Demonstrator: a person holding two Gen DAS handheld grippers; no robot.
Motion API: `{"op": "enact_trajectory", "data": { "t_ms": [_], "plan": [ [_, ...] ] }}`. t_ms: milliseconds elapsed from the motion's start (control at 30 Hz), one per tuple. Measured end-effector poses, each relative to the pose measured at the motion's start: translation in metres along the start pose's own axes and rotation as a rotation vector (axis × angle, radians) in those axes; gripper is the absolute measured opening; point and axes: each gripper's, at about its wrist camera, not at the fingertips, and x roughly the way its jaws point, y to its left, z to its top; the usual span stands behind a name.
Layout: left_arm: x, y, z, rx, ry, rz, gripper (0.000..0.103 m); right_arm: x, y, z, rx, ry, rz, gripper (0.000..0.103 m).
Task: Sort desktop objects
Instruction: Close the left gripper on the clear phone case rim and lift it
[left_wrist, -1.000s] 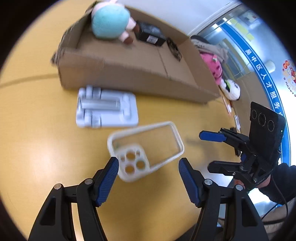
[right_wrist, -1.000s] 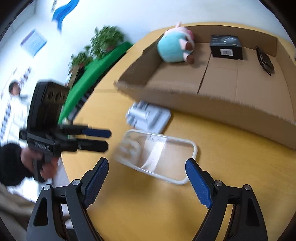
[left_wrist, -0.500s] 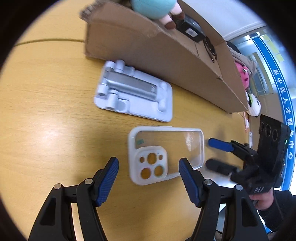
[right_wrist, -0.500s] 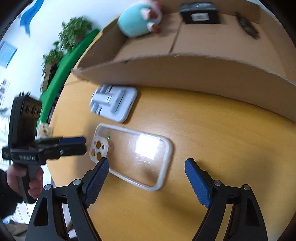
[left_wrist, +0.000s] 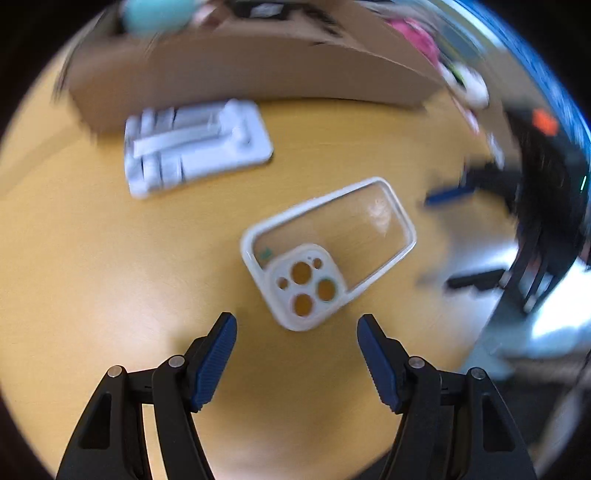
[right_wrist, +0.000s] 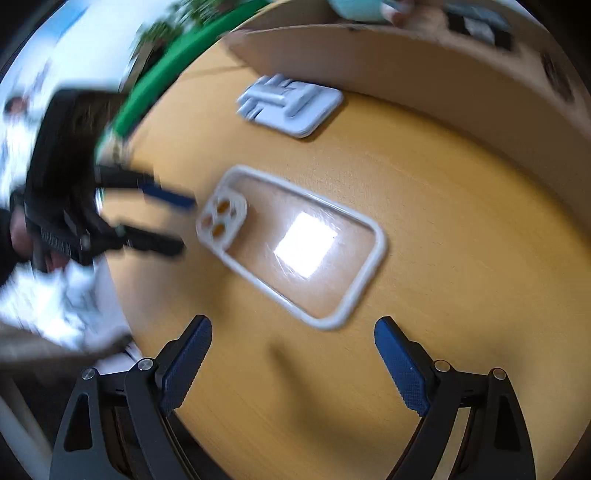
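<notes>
A clear phone case (left_wrist: 327, 251) with a white rim lies flat on the yellow table, camera-hole end toward my left gripper (left_wrist: 295, 332). The left gripper is open and empty, just short of that end. In the right wrist view the case (right_wrist: 295, 243) lies ahead of my right gripper (right_wrist: 291, 343), which is open and empty near its other end. A folded white phone stand (left_wrist: 195, 146) lies beyond the case, close to the cardboard box (left_wrist: 258, 70). The stand shows in the right wrist view too (right_wrist: 291, 105). Each gripper appears blurred in the other's view.
The open cardboard box (right_wrist: 424, 74) holds a teal plush toy (left_wrist: 155, 14) and a black packet (right_wrist: 480, 26). The table edge runs along the left in the right wrist view, with a green strip (right_wrist: 166, 70) beyond. Pink and white plush toys (left_wrist: 443, 55) lie past the box.
Both grippers have moved in over the phone case, from opposite ends, and both views are now motion-blurred. The case and the stand lie where they were. Both grippers stay open.
</notes>
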Motion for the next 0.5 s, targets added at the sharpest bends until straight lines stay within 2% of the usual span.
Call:
{"op": "enact_trajectory", "data": {
  "t_ms": [133,233,300,400,500],
  "plan": [
    [0.009,-0.02,0.018,0.294,0.024,0.14,0.069,0.002,0.02,0.015,-0.374,0.034,-0.134,0.095],
    [0.022,-0.033,0.027,0.48,0.056,0.167,0.069,0.014,0.022,0.027,-0.535,0.075,-0.14,0.095],
    [0.028,-0.036,0.032,0.538,0.068,0.142,0.071,0.024,0.019,0.035,-0.58,0.104,-0.099,0.095],
    [0.034,-0.034,0.041,0.565,0.111,0.071,0.071,0.041,0.011,0.04,-0.592,0.172,-0.018,0.094],
    [0.036,-0.034,0.043,0.595,0.135,0.035,0.071,0.042,0.01,0.039,-0.639,0.144,-0.025,0.089]
  ]
}}
